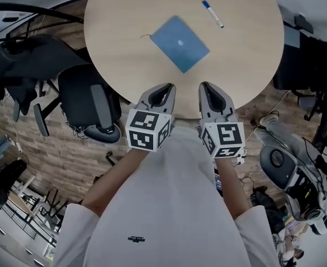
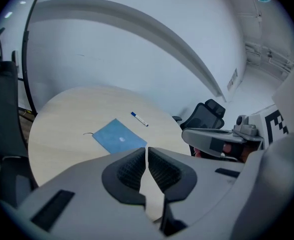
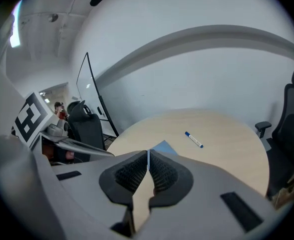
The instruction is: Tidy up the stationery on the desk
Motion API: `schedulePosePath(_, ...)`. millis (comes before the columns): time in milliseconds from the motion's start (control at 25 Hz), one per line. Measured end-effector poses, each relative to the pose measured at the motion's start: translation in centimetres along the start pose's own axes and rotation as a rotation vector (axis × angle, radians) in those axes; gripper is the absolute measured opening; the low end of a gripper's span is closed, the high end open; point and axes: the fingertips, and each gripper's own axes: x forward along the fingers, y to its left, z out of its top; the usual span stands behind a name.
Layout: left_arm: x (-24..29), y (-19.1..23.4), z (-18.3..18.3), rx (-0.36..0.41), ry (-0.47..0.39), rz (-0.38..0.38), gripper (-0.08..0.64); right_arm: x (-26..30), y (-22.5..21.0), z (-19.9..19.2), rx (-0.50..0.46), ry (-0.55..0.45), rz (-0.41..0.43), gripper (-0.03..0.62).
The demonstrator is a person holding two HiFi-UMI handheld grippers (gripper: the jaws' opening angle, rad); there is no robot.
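While round table [image 1: 124, 26] bears blue notebook [image 1: 180, 43], pen [image 1: 213, 14], black chair [image 1: 89, 102] stands beside.

We only get a corner of the blue notebook [image 3: 163, 146] in the right gripper view; the rest sits behind the right gripper [image 3: 148, 156] and its jaws. The left gripper [image 2: 147, 151] covers its near corner in the left gripper view too. In the head view, the tabletop [image 1: 124, 49] runs off the top edge. The pale mark [image 1: 180, 43] on the cover, any print on the pen [image 1: 213, 14], and the thin dark line [image 1: 145, 36] by the notebook are too small for us to make out.
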Motion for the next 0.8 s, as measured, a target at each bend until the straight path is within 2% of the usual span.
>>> schedulePosePath(120,2.5,1.1,1.0,-0.048,0.010,0.029,0.031,2.6,-1.9,0.5,-0.002,0.039,0.022,0.040)
schedulePosePath(440,6.6,1.6,-1.8,-0.117,0.045,0.064,0.032,5.7,-5.6,-1.8,-0.014,0.081,0.041,0.041)
schedulePosePath(640,8.9,3.7,-2.9,-0.177,0.028,0.133,0.032,8.3,-7.4,-3.3,-0.033,0.108,0.052,0.041)
schedulePosePath(800,11.1,5.3,-4.0,-0.229,0.040,0.153,0.032,10.6,-8.6,-4.9,-0.039,0.149,0.065,0.044)
